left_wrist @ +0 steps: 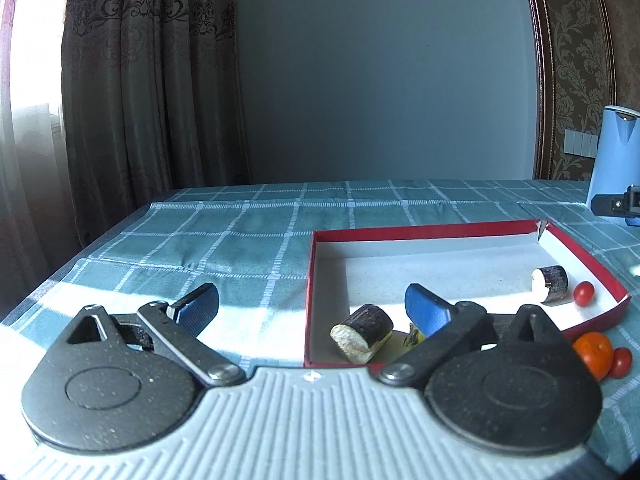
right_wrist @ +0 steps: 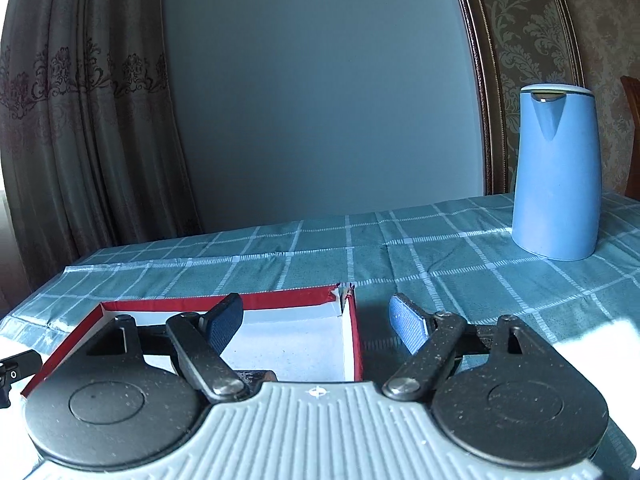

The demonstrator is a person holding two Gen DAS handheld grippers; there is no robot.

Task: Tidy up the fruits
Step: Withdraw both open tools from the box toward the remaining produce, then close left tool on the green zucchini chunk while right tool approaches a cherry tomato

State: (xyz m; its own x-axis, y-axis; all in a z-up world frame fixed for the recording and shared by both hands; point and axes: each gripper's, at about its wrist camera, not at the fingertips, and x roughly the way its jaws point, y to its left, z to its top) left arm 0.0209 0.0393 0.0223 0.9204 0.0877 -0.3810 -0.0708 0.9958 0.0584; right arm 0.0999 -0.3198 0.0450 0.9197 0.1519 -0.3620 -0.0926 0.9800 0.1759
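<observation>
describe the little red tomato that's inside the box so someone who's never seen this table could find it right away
Find the shallow red cardboard box with a white inside on the teal checked tablecloth. In its near right corner a small round red cherry tomato lies beside a short dark-barked sugarcane piece. It is the only tomato inside the box; another cherry tomato sits outside, next to an orange tangerine.
</observation>
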